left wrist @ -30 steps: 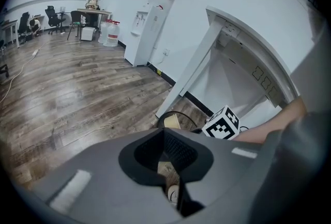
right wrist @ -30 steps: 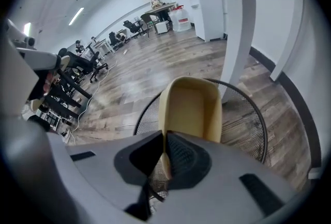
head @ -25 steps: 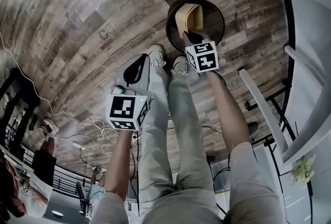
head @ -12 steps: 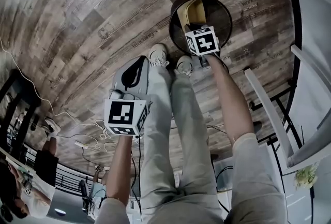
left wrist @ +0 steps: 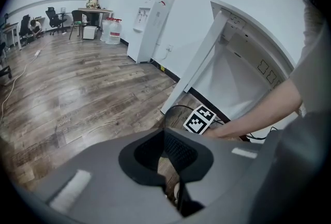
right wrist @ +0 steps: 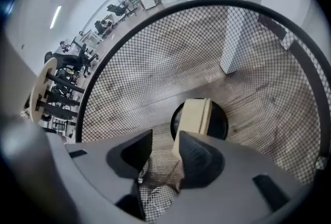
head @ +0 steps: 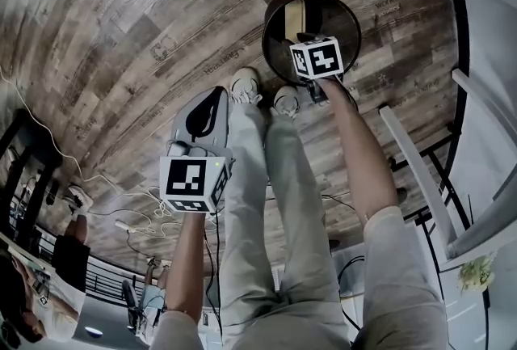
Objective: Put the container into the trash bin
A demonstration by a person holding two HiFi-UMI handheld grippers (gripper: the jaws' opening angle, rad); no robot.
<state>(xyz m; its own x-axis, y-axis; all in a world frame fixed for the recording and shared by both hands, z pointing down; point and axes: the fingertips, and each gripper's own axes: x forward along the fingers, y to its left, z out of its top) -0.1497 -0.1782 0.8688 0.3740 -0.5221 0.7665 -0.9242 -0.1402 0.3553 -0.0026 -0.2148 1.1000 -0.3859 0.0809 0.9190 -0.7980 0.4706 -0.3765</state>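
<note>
The left gripper (left wrist: 164,135) hung by the legs, jaws nearly together on nothing. The right gripper (right wrist: 164,140), inside the bin (right wrist: 155,52), had just opened its jaws, and only mesh showed between them. Beyond them the container (right wrist: 196,117) stood on edge at the bottom. The gripper was best lifted straight out, jaws wide, clear of the mesh.

The container (right wrist: 196,116) lies in the trash bin (right wrist: 155,57), seemingly on its bottom.

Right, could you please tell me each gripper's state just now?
Left gripper: shut, empty.
Right gripper: jaws just opened, nothing between them; the container is inside the trash bin.
</note>
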